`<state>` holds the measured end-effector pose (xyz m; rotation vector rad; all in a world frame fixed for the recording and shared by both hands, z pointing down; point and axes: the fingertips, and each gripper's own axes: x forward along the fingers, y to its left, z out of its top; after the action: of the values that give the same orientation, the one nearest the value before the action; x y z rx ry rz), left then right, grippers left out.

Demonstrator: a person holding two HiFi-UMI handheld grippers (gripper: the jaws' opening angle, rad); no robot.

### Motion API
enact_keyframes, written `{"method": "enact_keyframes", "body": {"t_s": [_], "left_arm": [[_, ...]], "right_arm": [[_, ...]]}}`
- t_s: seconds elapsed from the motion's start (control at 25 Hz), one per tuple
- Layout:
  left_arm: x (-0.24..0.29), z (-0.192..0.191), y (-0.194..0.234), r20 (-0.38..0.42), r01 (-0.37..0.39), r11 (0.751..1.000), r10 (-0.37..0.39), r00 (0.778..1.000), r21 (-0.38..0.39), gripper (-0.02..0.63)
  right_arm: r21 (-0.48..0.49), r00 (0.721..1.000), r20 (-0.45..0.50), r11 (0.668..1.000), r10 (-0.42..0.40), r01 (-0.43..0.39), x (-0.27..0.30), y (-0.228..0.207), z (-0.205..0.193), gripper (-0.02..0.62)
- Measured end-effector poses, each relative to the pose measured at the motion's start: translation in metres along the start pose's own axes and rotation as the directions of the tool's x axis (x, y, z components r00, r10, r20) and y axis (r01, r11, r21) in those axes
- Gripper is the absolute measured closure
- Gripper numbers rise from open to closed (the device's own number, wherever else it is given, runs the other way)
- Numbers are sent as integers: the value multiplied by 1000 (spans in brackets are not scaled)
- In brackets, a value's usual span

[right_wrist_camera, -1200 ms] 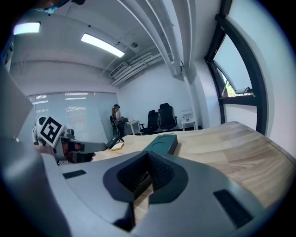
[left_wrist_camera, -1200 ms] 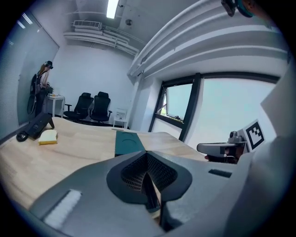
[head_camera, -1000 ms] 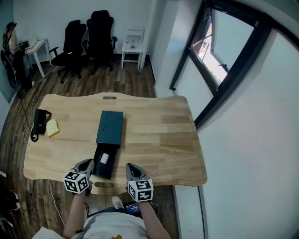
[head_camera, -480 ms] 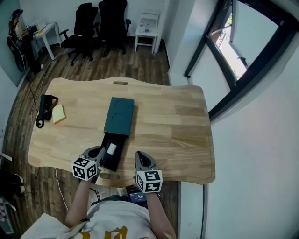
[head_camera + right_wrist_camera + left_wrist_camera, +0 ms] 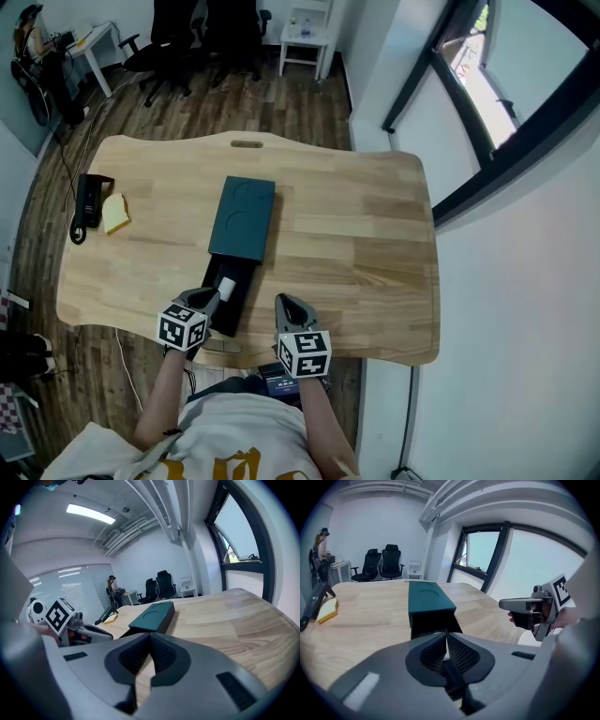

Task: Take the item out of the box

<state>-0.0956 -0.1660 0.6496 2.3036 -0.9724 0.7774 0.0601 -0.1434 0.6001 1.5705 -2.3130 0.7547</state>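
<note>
Wooden table (image 5: 356,244) bore a teal box (image 5: 242,217), its tray (image 5: 236,302) slid out at lower centre and a white item (image 5: 226,286) exposed. Left tool (image 5: 208,296) and right tool (image 5: 284,302) were clenched and empty. The approach seemed in hand; next, the left tool would need to open around the item.

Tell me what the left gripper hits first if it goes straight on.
The left gripper would likely meet the black tray of the teal box first, near the white item; depth is unclear.

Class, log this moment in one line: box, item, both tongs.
box: drawer slid out | white item: in drawer | left tongs: shut, empty, at drawer's near end | right tongs: shut, empty
</note>
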Motion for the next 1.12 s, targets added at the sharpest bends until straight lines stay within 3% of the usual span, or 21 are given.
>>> {"method": "enact_keyframes", "body": {"t_s": [0.2, 0.36, 0.6, 0.84, 1.12], "left_arm": [[13, -13, 4, -82, -20, 1000, 21, 996, 20, 600], [27, -20, 5, -143, -10, 1000, 10, 990, 4, 511], [39, -27, 15, -217, -72, 996, 83, 973, 57, 454], [61, -36, 11, -349, -74, 988, 118, 930, 139, 454], [72, -43, 13, -468, -68, 994, 101, 878, 85, 449]], "right_arm": [[11, 998, -51, 1000, 29, -29, 15, -8, -10, 591], [19, 995, -80, 999, 52, -51, 26, -16, -15, 591], [51, 992, -85, 995, 93, -89, 36, -23, -14, 591], [70, 988, -106, 992, 113, -106, 48, -44, -11, 591], [69, 988, -106, 992, 108, -101, 60, -61, -2, 591]]}}
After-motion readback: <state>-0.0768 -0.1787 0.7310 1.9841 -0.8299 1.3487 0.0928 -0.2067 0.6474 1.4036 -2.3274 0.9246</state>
